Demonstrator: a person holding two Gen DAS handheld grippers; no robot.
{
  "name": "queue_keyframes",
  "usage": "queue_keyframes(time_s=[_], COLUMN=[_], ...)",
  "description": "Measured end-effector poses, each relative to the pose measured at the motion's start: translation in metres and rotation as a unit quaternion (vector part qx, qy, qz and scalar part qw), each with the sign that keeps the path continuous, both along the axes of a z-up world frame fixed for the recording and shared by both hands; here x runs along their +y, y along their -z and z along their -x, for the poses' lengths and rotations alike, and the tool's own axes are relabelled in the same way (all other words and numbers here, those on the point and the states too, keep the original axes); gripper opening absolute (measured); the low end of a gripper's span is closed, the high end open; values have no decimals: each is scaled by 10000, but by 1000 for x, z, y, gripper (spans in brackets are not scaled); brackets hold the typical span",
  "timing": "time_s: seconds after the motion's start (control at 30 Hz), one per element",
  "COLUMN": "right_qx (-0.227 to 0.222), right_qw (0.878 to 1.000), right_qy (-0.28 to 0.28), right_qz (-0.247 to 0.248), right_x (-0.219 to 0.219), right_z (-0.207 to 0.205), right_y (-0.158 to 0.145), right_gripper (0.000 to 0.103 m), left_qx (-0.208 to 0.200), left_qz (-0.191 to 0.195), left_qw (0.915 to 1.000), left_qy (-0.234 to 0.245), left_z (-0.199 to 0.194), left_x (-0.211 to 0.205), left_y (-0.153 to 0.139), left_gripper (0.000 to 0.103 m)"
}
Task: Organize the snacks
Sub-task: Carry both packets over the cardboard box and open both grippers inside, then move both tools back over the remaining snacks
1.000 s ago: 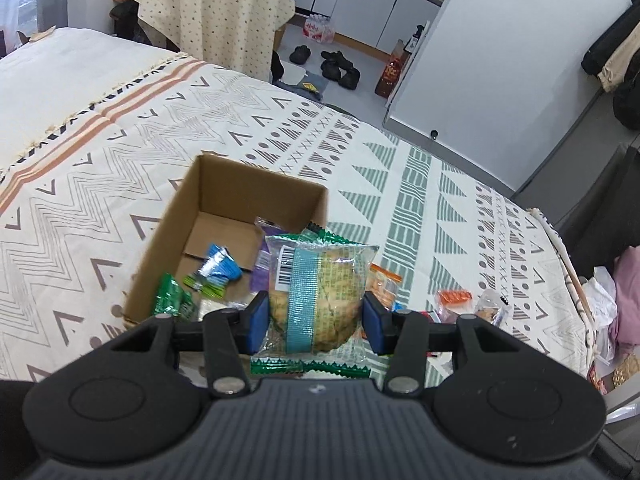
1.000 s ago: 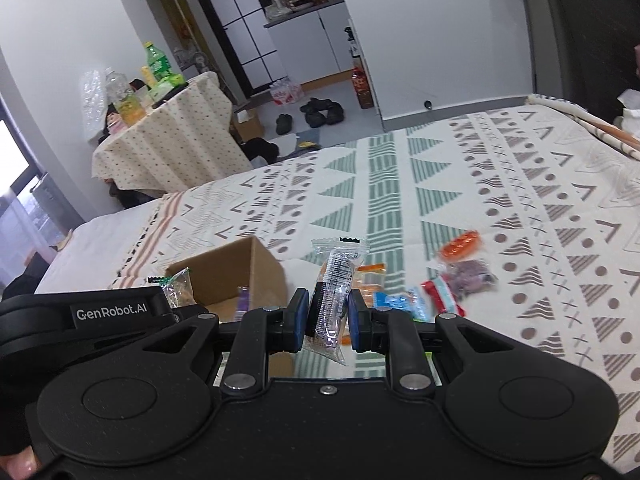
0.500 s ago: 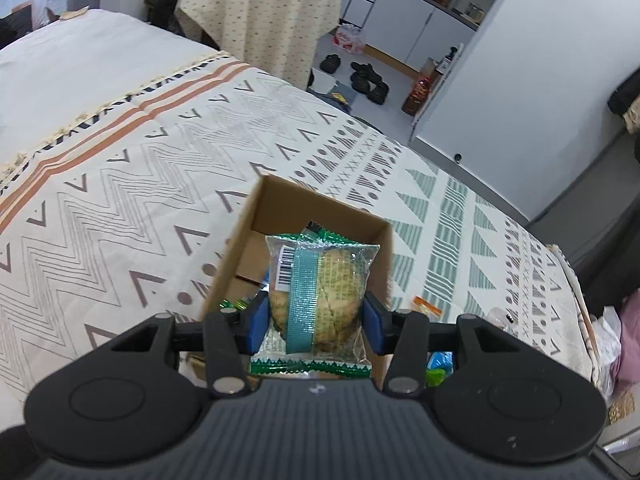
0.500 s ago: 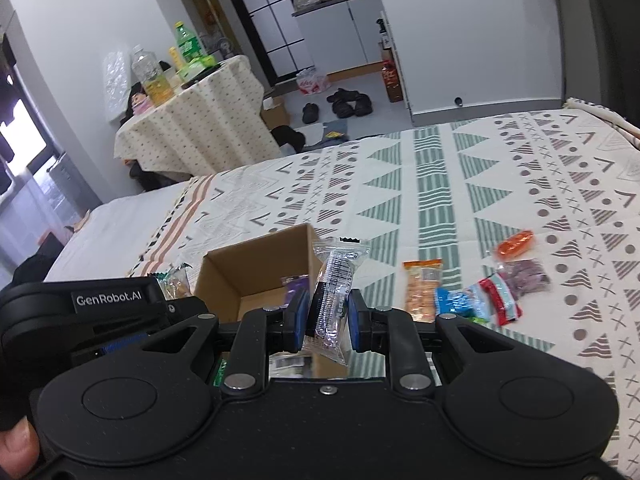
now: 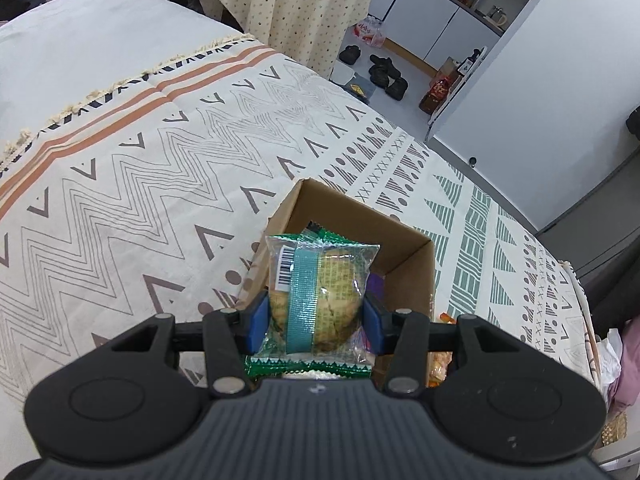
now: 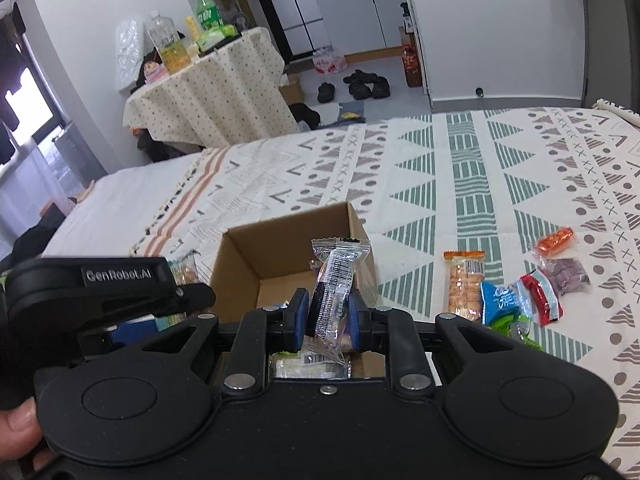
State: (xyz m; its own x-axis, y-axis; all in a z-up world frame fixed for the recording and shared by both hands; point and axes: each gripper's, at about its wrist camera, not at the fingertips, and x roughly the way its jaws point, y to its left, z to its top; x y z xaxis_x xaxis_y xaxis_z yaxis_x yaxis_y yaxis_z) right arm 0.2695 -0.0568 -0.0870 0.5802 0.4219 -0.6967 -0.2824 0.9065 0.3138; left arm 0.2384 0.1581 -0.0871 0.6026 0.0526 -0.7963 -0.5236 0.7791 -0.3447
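My left gripper is shut on a clear biscuit packet with a teal band and green edges, held above the open cardboard box. My right gripper is shut on a slim clear-wrapped dark snack bar, held upright over the same box. The left gripper's black body shows at the left of the right wrist view. Snacks lie inside the box, mostly hidden by the grippers.
Several loose snack packets lie on the patterned bedspread right of the box: an orange biscuit pack, a blue packet, a red-white one, a purple one, an orange one. A cloth-covered table stands beyond the bed.
Both grippers have moved left over the box with their snacks still held. The box now sits directly under and ahead of both.
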Motion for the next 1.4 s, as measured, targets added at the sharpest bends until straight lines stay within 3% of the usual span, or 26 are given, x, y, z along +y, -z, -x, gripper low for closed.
queue_keyframes(time_s=[0.1, 0.23, 0.43, 0.53, 0.6, 0.67, 0.93, 1.13, 1.23, 1.4], right_qx=[239, 257, 376, 420, 416, 407, 352, 267, 250, 276], right_qw=[9997, 9996, 9988, 9983, 9981, 9980, 9982, 9985, 9983, 9972], right_qy=[-77, 2, 245, 361, 420, 459, 472, 470, 527, 692], right_qz=[1, 106, 200, 163, 156, 152, 59, 40, -10, -95], right_x=[3, 1, -14, -22, -26, -28, -36, -47, -57, -73], right_z=[-4, -2, -4, -5, -4, -3, 1, 9, 11, 14], right_y=[7, 10, 15, 16, 16, 17, 13, 11, 10, 11], right_gripper=[26, 43, 43, 45, 47, 52, 72, 85, 96, 103], left_qx=[21, 68, 147, 134, 178, 196, 357, 582, 537, 405], left_qz=[46, 99, 156, 95, 82, 106, 39, -260, -273, -325], left_qw=[10000, 9999, 9997, 9998, 9997, 9997, 9992, 9979, 9980, 9982], left_qy=[0, 31, 134, 111, 112, 82, 164, 124, 179, 287], left_z=[-4, -11, -18, -20, -21, -19, -13, -7, -4, 1], left_x=[2, 3, 0, -3, -5, -6, -20, -34, -41, -58], left_y=[4, 8, 13, 11, 9, 8, 6, 5, 3, -4], left_gripper=[48, 48, 48, 54, 69, 75, 81, 94, 102, 103])
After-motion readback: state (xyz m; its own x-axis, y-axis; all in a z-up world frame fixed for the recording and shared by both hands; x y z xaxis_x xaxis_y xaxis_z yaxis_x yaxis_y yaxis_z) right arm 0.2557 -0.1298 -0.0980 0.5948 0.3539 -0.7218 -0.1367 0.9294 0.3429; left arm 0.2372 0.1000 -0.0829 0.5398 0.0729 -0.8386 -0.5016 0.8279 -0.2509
